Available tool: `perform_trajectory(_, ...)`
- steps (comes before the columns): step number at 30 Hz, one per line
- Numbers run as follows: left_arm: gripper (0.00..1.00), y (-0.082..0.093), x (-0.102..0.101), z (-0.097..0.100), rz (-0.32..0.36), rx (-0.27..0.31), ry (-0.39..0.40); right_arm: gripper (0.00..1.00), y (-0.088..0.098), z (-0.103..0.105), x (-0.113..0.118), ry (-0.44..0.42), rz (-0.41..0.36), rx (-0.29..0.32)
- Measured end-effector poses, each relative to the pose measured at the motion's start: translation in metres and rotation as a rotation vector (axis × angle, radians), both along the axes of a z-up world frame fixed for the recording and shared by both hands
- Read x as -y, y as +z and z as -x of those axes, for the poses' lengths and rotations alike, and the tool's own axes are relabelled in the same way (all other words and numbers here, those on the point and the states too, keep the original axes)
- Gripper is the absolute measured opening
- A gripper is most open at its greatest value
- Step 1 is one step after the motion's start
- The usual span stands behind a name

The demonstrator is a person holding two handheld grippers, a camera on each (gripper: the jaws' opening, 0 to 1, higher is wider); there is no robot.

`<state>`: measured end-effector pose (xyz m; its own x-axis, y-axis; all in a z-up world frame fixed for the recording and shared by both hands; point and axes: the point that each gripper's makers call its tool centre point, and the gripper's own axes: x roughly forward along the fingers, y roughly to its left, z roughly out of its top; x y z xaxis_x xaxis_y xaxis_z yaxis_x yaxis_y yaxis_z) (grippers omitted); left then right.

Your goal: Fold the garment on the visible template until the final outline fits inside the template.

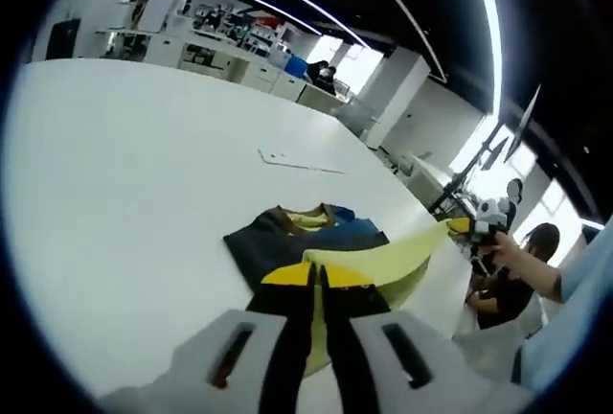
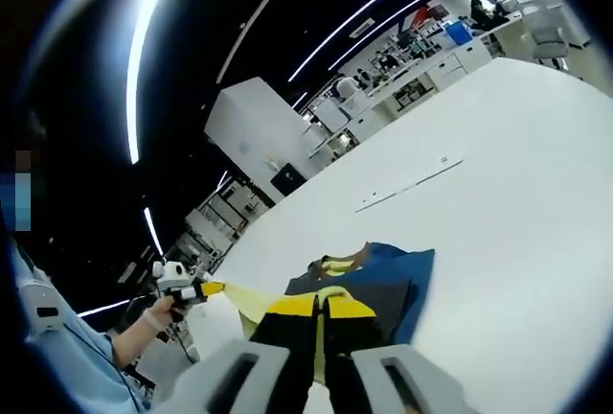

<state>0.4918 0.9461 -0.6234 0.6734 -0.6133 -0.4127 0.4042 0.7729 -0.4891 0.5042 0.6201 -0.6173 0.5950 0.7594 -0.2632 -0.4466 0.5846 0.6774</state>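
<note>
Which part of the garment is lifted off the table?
The yellow part, stretched in the air between the two claws; the dark grey part and the blue part lie flat.

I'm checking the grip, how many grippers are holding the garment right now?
2. The left gripper pinches the yellow edge of the garment near the table; the right gripper pinches the same edge further along, lifted.

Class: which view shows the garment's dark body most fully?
The left gripper view: the garment lies open on the table, collar visible. In the right gripper view, its own closed jaws cover part of it.
</note>
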Motion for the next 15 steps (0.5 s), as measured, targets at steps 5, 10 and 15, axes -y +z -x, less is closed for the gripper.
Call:
perform_trajectory(5,0.00,0.007,-0.001,-0.014,0.006,0.026,0.011,0.00,0.011,-0.018,-0.001,-0.001,0.010,0.033)
perform_trajectory(10,0.00,0.004,-0.002,-0.029,0.005,0.035,0.028,0.00,0.010,-0.041,-0.003,-0.010,0.050,0.045)
perform_trajectory(15,0.00,0.000,-0.006,-0.040,-0.004,0.026,0.045,0.00,0.011,-0.059,-0.011,-0.004,0.073,0.054)
